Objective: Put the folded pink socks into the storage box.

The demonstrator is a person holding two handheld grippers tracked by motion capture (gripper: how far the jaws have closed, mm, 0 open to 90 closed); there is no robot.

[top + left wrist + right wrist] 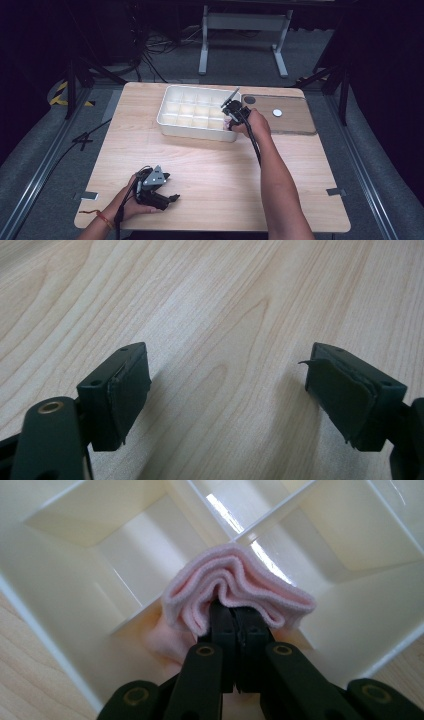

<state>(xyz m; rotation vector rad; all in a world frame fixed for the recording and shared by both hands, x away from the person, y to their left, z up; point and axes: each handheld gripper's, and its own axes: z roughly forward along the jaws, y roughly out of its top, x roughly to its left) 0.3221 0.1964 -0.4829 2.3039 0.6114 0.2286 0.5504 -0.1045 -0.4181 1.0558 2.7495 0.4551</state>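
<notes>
A white tray (170, 125) divided into several compartments stands at the back middle of the wooden table. My right gripper (231, 120) is over its near right corner, shut on a folded pale pink cloth (235, 587). In the right gripper view the cloth bunches in folds around the closed jaws, above a compartment of the tray (60, 580). My left gripper (170, 190) rests low at the front left of the table, held in a hand. Its jaws stand open with nothing between the pads (125, 390), only bare wood beneath.
A dark mat (292, 122) with a white disc (277, 112) and a dark round thing (249, 100) lies right of the tray. The wooden table (210, 170) ends at a carpeted floor with metal rails, cables and a white stand behind.
</notes>
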